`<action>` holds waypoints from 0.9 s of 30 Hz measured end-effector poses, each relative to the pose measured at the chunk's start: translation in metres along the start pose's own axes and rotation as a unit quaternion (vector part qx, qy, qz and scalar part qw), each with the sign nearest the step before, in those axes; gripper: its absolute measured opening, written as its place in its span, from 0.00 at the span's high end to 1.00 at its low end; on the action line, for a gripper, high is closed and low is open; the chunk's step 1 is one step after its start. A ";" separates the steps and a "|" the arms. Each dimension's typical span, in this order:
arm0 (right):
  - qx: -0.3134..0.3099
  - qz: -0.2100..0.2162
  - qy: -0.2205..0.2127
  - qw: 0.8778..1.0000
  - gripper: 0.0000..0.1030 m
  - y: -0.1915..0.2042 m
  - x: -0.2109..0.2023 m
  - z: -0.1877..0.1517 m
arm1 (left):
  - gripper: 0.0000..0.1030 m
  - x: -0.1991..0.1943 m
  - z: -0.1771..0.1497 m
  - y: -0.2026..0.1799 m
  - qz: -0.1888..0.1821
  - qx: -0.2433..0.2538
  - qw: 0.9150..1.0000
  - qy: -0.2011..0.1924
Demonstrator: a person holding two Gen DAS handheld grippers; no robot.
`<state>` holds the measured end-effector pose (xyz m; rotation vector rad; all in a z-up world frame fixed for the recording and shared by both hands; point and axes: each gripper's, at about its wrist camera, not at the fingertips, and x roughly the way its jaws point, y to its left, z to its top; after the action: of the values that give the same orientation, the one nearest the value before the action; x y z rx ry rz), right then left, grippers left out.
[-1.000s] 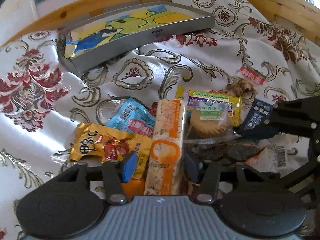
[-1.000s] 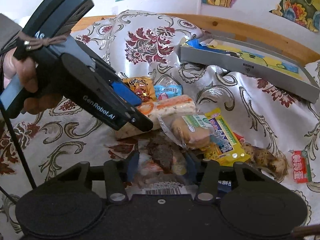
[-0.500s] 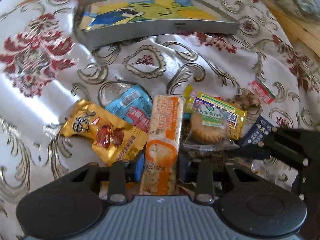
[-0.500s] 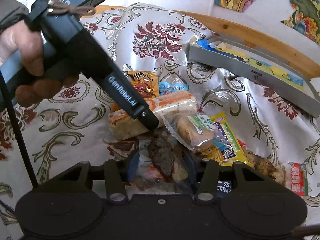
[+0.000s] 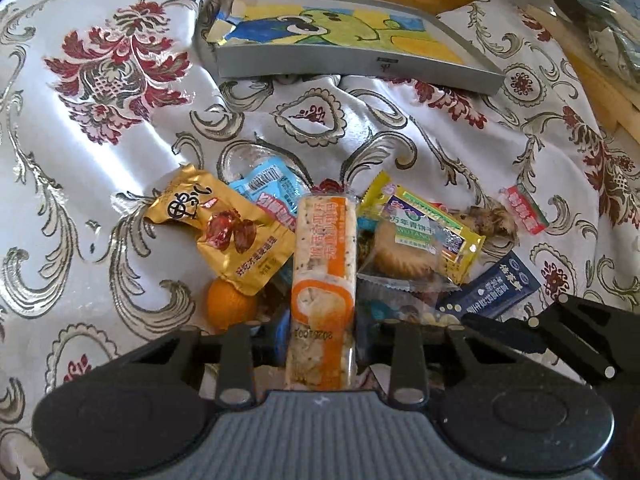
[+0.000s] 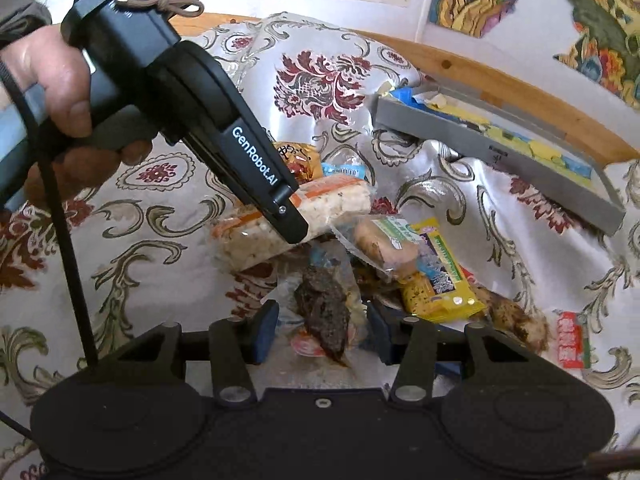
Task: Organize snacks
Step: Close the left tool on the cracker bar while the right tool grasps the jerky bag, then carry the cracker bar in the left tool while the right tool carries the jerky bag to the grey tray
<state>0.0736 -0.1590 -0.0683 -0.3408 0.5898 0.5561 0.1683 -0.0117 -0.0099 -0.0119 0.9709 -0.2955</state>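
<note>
- The long orange-and-white snack bar [image 5: 323, 276] lies with its long axis running straight away from the left gripper [image 5: 322, 340]; its near end sits between the two fingers, so the jaws straddle it across its narrow width; they look drawn in against its sides, gripping it, though the contact itself is partly hidden by the wrapper.
- In the right wrist view the same bar [image 6: 292, 220] lies across the picture, its middle covered by the left gripper's black finger [image 6: 280, 208]; the person's hand [image 6: 60, 92] holds that tool slanting down from the upper left onto the pile.
- The right gripper [image 6: 320, 334] has its jaws parted, with a clear packet of dark dried meat [image 6: 324, 308] lying between them, its long axis pointing away; gaps show on both sides, so nothing is held.
- The grey tray [image 5: 352, 44] with the cartoon lining lies well apart from the pile, beyond it on the patterned cloth [image 5: 120, 128], straight ahead of the left gripper and to the upper right of the right one.
- By this layout the left hand is the one placed to carry the bar; it would go forward along the bar's own axis toward the tray; the gold packet [image 5: 228, 236] and the wrapped biscuit [image 5: 404, 248] lie just beside the bar and could drag along.
</note>
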 end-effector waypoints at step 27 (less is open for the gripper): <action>-0.069 -0.035 -0.002 0.997 0.59 0.011 -0.014 -0.012 | 0.66 -0.025 -0.002 -0.015 0.009 0.004 1.000 -0.022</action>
<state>0.0521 -0.1607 -0.0707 -0.4885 0.5350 0.5303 0.1497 -0.0198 0.0111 -0.0030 0.9261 -0.2820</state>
